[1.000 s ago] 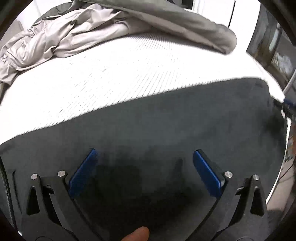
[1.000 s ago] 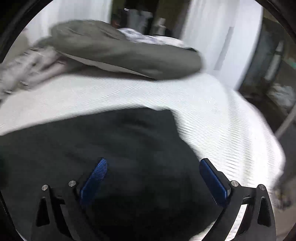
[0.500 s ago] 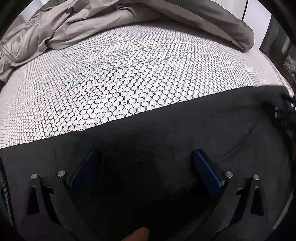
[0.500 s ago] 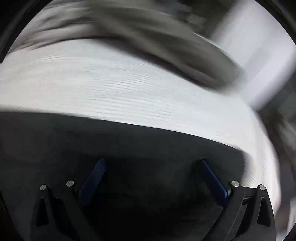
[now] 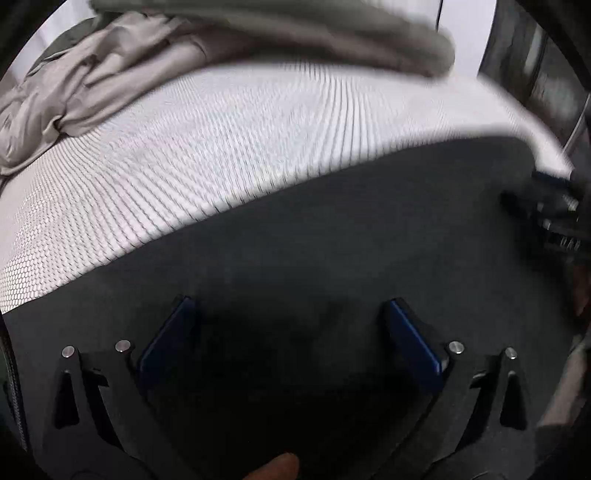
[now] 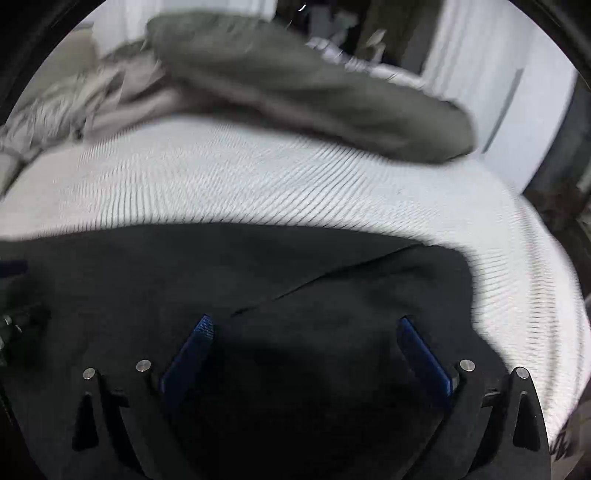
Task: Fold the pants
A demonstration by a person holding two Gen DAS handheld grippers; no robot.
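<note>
The black pants [image 5: 332,236] lie flat on the near part of a white, honeycomb-patterned mattress [image 5: 192,147], their long axis running side to side across both views. In the right wrist view one end of the pants [image 6: 258,266] stops at a rounded corner toward the right, with white mattress [image 6: 280,184] showing beyond it, and a thin diagonal seam or fold line crosses the cloth there. In the left wrist view the far edge of the pants runs as a straight slant, rising to the right.

The left gripper [image 5: 290,332] hangs over the pants with its blue-padded jaws spread wide, nothing between them. The right gripper [image 6: 303,343] is likewise spread wide above the pants and empty; it also shows at the right edge of the left wrist view.

Beyond the pants, at the far side of the mattress, lies a crumpled grey-olive duvet [image 5: 258,33] [image 6: 295,85]. Behind it stand white walls and dark furniture, blurred.
</note>
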